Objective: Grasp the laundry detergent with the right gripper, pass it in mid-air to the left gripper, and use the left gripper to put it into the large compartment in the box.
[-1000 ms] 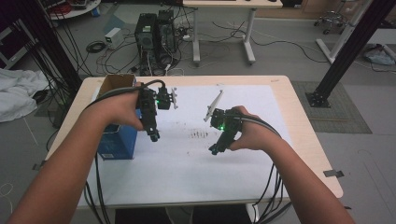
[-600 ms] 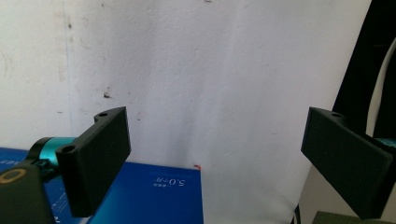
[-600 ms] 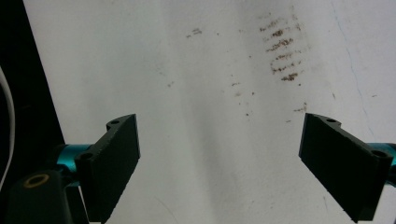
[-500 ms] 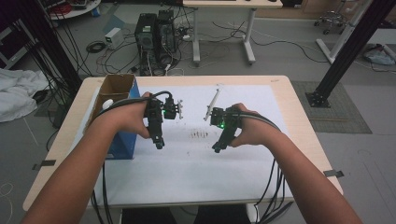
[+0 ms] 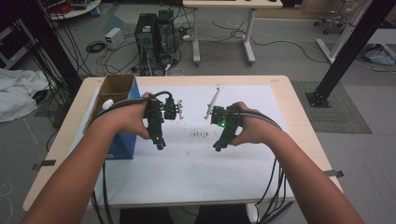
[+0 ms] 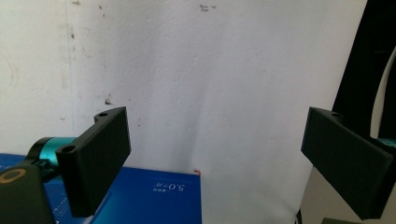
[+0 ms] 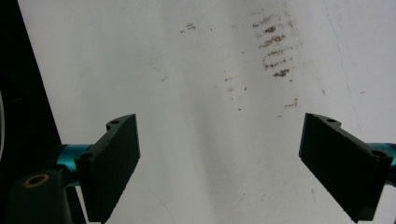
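White paper covers the worktop [image 5: 261, 186]. My left gripper [image 5: 160, 145] and right gripper [image 5: 217, 148] hover mid-frame, jaws spread wide and empty. Nearest are the blue box [image 5: 122, 142] at left and a syringe-like tool [image 5: 213, 101] (upper centre), both untouched; nothing looks started.

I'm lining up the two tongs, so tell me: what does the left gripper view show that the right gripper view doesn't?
The left gripper view has the blue box with white print at its bottom edge, under the open left tongs. The right gripper view instead has rows of brown smudges on the sheet, beyond the open right tongs. Both share the white sheet below, nothing between the jaws, and a dark strip along one side.
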`<state>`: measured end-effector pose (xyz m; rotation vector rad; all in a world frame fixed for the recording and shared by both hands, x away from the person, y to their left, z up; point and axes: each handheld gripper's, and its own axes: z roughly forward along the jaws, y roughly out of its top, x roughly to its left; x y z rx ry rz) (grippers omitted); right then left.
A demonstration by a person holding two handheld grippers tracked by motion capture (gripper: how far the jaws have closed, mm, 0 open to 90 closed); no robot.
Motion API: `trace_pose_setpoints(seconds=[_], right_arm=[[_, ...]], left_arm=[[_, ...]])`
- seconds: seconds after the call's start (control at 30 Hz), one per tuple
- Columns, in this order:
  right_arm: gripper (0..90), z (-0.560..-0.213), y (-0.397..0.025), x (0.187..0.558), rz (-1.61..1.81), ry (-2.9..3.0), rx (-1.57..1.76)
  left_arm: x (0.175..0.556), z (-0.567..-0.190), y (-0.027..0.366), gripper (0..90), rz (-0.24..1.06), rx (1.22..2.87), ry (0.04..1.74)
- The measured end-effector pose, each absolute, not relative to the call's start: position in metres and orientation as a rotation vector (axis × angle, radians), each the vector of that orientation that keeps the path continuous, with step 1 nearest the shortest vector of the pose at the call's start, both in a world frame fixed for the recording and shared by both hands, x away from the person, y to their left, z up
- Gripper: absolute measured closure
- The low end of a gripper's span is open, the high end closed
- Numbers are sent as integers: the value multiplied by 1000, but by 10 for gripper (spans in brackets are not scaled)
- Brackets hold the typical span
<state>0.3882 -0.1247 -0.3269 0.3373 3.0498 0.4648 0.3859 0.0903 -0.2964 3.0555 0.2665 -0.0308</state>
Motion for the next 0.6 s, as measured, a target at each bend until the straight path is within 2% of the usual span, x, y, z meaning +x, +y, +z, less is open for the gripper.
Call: trace_pose_setpoints(seconds=[0.6], right_arm=[[117, -327, -123, 388, 463, 3047, 339]], left_arm=[[386, -296, 90, 82, -31, 3058, 273]])
